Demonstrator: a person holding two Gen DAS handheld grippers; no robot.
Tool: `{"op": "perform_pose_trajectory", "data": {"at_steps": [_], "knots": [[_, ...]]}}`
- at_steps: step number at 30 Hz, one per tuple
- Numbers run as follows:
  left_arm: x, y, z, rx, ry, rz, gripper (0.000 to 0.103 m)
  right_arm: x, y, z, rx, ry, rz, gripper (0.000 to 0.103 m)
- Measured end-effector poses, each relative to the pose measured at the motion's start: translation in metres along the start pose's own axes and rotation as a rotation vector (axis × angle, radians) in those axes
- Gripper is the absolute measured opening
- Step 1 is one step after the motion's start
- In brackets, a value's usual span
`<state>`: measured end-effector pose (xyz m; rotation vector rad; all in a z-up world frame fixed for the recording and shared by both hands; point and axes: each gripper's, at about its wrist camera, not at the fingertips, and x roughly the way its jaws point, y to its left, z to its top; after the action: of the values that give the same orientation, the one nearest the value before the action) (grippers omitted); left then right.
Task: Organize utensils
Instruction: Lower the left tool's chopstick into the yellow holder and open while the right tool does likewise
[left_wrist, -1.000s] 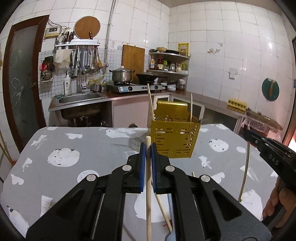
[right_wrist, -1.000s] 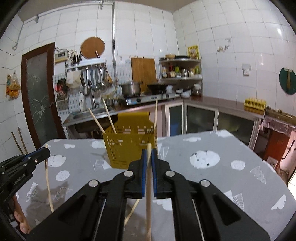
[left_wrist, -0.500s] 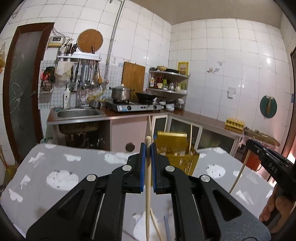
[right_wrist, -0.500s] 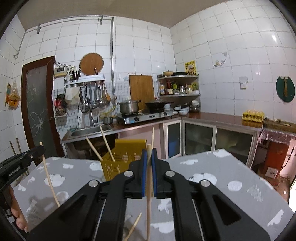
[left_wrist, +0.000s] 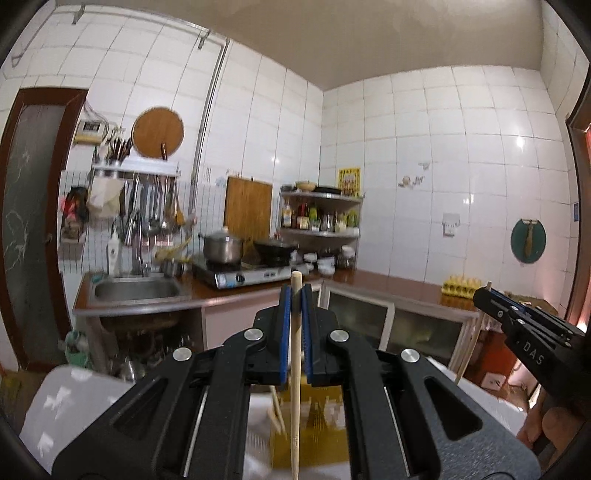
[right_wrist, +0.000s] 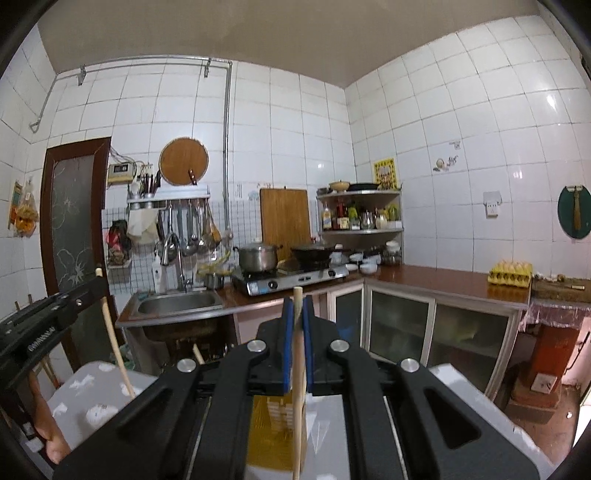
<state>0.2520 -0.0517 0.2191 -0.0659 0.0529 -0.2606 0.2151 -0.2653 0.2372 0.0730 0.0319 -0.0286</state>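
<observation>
Left gripper: the black two-finger left gripper with blue pads (left_wrist: 295, 297) is clamping its jaws on a pale wooden chopstick (left_wrist: 294, 376), which is standing upright between the pads, its tip poking just above them.
Left gripper from the other side: it is showing at the left edge of the right wrist view (right_wrist: 55, 314), with the same chopstick (right_wrist: 114, 343) hanging down from it at a slight tilt.
Right gripper: the black two-finger right gripper with blue pads (right_wrist: 296, 306) is pinching a second pale wooden chopstick (right_wrist: 297, 387), also upright, its top sticking out just past the pads.
Right gripper from the other side: it is appearing at the right edge of the left wrist view (left_wrist: 517, 317), a thin stick (left_wrist: 469, 347) dangling below its tip.
Holder: a yellow perforated plastic utensil basket (left_wrist: 317, 424) is sitting low in the left view, mostly hidden behind the gripper body; it is blurred. In the right view it is showing beneath the fingers (right_wrist: 269, 424).
Sticks in the holder: at least one pale stick (left_wrist: 277, 413) is leaning at the basket's left side.
Table: a grey cloth with white patterns (right_wrist: 92, 398) is covering the surface under the basket.
Background: a steel sink (right_wrist: 177, 304), a gas stove with a steel pot (right_wrist: 258, 256) and a dark wok (right_wrist: 312, 253) are lining the counter.
</observation>
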Motion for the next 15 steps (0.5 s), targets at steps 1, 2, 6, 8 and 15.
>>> {"op": "perform_pose_trajectory", "data": {"at_steps": [1, 2, 6, 8, 15], "knots": [[0.01, -0.004, 0.003, 0.011, -0.018, 0.008, 0.005, 0.005, -0.001, 0.003, 0.001, -0.008, -0.004, 0.006], [0.017, -0.007, 0.005, 0.021, -0.03, 0.015, 0.005, 0.013, -0.002, 0.006, 0.011, -0.018, -0.004, 0.006], [0.055, -0.02, 0.001, 0.07, -0.066, 0.049, 0.005, 0.048, -0.008, 0.01, 0.061, -0.036, 0.013, 0.006], [0.074, -0.023, -0.007, 0.09, -0.065, 0.07, 0.005, 0.064, -0.006, 0.008, 0.064, -0.041, 0.009, 0.006], [0.126, -0.025, -0.05, 0.106, -0.018, 0.099, 0.005, 0.115, -0.008, -0.027, 0.094, -0.023, 0.02, 0.005]]}}
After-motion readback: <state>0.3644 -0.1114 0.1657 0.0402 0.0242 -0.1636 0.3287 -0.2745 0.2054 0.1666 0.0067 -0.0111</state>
